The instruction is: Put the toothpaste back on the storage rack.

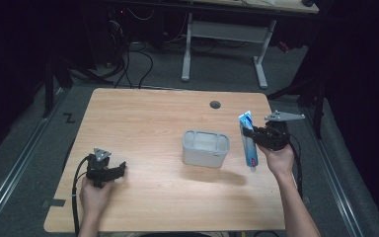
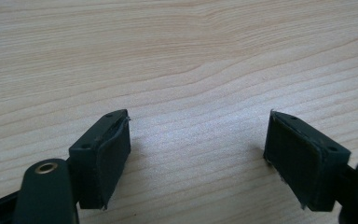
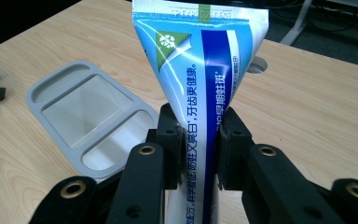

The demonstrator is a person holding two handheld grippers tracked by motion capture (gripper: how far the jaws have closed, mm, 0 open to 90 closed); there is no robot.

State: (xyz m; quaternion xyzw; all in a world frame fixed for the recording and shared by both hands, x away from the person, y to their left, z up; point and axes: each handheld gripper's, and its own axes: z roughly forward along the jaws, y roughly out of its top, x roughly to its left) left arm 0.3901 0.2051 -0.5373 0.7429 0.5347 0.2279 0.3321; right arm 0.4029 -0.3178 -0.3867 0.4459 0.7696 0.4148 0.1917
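High view: my right gripper (image 1: 254,134) holds the toothpaste tube (image 1: 247,140) upright, right of the grey tray (image 1: 205,148).
Right gripper view: jaws pinch the blue-and-white tube (image 3: 205,93) mid-body; printed text and flat crimped end legible; tray (image 3: 88,119) has three compartments.
Left gripper view: my left gripper (image 2: 198,158) spread wide over the wood-grain table (image 2: 177,60), nothing between.
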